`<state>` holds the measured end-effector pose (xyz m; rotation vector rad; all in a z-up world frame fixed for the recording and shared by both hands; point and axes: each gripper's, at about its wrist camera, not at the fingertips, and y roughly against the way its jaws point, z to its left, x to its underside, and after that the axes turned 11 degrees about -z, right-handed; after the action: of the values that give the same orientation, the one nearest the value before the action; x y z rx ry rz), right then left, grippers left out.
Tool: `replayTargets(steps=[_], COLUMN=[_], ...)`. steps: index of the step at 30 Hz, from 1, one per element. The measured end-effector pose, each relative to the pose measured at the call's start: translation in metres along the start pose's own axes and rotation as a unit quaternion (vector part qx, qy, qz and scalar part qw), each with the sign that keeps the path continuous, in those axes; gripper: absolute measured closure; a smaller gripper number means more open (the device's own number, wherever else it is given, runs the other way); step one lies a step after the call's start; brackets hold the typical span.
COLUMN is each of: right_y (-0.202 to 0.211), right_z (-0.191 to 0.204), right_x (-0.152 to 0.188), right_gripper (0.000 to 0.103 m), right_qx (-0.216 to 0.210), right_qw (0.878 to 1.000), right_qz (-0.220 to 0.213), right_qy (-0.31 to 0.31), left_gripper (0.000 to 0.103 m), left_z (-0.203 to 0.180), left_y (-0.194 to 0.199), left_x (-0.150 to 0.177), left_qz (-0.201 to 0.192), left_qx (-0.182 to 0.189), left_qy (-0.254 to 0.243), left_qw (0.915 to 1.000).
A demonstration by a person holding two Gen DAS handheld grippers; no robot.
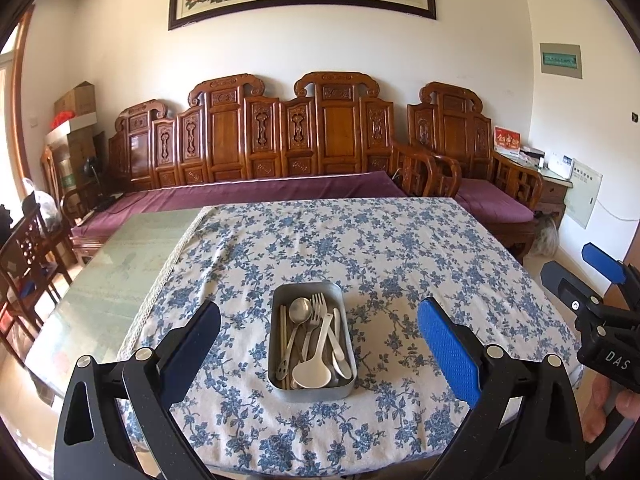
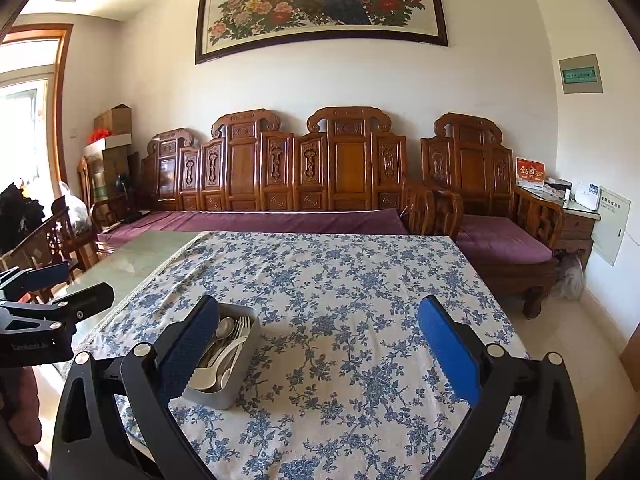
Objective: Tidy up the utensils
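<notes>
Left wrist view looks straight down the left gripper [image 1: 319,344] at a metal tin [image 1: 311,342] sitting on the table [image 1: 400,248], which has a blue flowered cloth [image 1: 380,264] over most of it and bare greenish top off to the left. Everything that counts as a utensil is already in that tin: a metal spoon [image 1: 299,312], a fork [image 1: 316,316], a big white ladle-type spoon [image 1: 314,368], another white spoon [image 1: 340,344] and what look like chopsticks [image 1: 283,332] along the left wall, all lying lengthwise with handles crossing each other. Makes sense to lay them that way, the tin is long and narrow so nothing sticks out over the rim. Nothing loose on the cloth that I can see, so I'd guess the sorting is basically done. The left gripper is spread wide with nothing in it, its blue pads either side of the tin but clearly nearer the camera than it and up off it, not touching. Right wrist view shows the right gripper [image 2: 318,352] spread just as wide and empty too, pointed out over open cloth, with the tin [image 2: 224,360] off by its left finger [image 2: 192,352], which covers part of the tin's side from this angle. Can't say for sure whether that pad brushes the tin, but it looks apart. Each gripper shows at the edge of the other's view, so the two are held side by side over the near end of the table. Reads to me like both are parked clear so nothing gets knocked
</notes>
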<state>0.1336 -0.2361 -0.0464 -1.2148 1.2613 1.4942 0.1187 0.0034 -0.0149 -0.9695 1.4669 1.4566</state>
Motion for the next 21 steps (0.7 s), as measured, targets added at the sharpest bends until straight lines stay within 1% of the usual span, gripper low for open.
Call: replayTargets(steps=[8, 21], right_y=[0.0017, 0.0025], right_z=[-0.0007, 0.0005], right_x=[-0.0013, -0.0044], right_gripper=[0.003, 0.003], right_qx=[0.005, 0.002], right_qw=[1.000, 1.000], right_qz=[-0.002, -0.003], right_qy=[-0.004, -0.005], left_gripper=[0.008, 0.008], left_z=[-0.0002, -0.0035], left_y=[0.0005, 0.0035], left_x=[-0.0002, -0.0032], left_qz=[-0.004, -0.009], left_qx=[-0.002, -0.005], left_qy=[0.003, 0.003], left_qw=[1.0000, 0.9999])
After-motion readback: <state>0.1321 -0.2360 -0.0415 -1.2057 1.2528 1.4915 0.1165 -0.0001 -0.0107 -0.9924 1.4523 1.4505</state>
